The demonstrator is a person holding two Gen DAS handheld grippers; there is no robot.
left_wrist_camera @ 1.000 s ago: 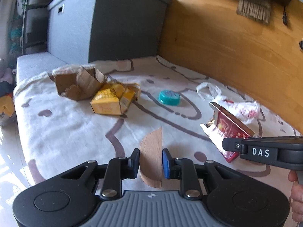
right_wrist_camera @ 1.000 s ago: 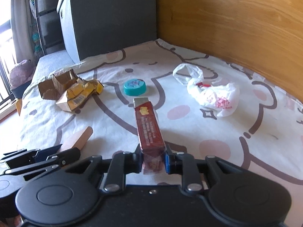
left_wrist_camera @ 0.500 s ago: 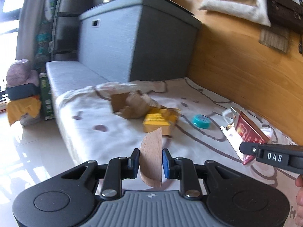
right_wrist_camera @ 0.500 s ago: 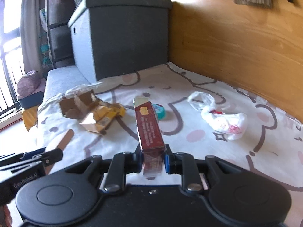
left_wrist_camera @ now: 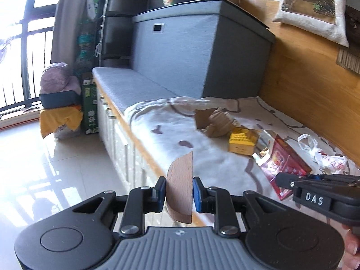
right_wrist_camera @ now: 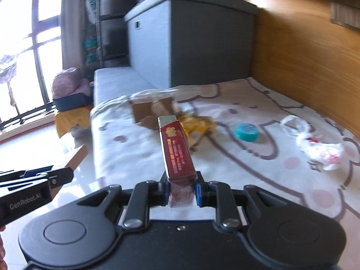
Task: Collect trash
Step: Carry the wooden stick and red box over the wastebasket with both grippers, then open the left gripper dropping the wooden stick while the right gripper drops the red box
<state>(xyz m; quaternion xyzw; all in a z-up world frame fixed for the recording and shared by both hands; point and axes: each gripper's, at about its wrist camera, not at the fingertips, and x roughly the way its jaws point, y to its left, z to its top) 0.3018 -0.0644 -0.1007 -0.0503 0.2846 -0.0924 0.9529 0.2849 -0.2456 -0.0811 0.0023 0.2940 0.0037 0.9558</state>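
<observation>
The left tongs (left_wrist_camera: pixel 179 193) are clamped on a flat wooden piece (left_wrist_camera: pixel 180 186) with a rounded lower end, held on edge between the blue pads. The right tongs (right_wrist_camera: pixel 181 190) are closed tight on a dark red carton (right_wrist_camera: pixel 177 150), gripped at its near end so that it juts forward and up. In the left wrist view the right tongs (left_wrist_camera: pixel 280 180) reach in from the right with that red carton (left_wrist_camera: pixel 285 159).

Both held items hang over the near edge of the bed, where the patterned sheet (left_wrist_camera: pixel 216 164) meets the tiled floor (left_wrist_camera: pixel 56 157). On the sheet lie a torn cardboard box (left_wrist_camera: pixel 212 120) toward its far left corner, a crushed yellow carton (left_wrist_camera: pixel 241 140) just beside it, a teal lid (right_wrist_camera: pixel 247 132) further right, and a knotted white plastic bag (right_wrist_camera: pixel 319 148) near the wooden wall panel (left_wrist_camera: pixel 315 94). A grey storage box (left_wrist_camera: pixel 198 54) stands at the far end of the bed.
</observation>
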